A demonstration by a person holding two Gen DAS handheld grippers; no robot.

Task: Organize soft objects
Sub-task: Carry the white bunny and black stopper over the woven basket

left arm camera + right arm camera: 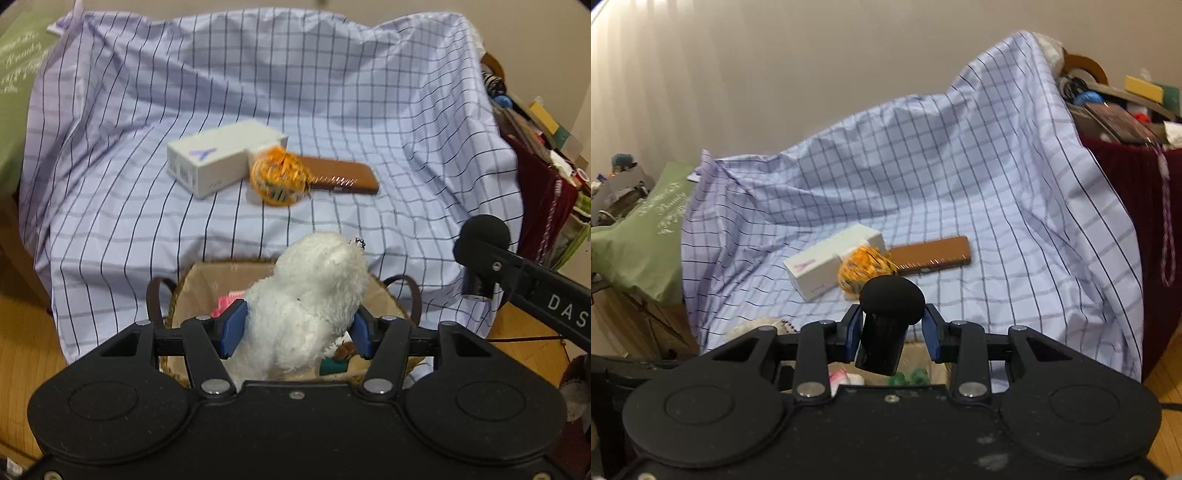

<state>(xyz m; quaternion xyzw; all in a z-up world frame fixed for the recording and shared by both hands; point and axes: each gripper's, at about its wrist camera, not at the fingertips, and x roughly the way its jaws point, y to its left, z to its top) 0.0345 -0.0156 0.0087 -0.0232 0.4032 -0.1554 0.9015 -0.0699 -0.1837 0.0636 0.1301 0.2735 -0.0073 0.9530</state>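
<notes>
Blue pads of the left hand-held gripper pinched a fluffy white plush toy just above an open basket. The right hand-held gripper was clamped on a black foam-capped cylinder, with an orange plush lying on the checked cloth beyond.

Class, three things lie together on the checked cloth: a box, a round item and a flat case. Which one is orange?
The round crinkly ball, lying between the white box and the flat brown case, touching both. It alone is orange and rounded.
</notes>
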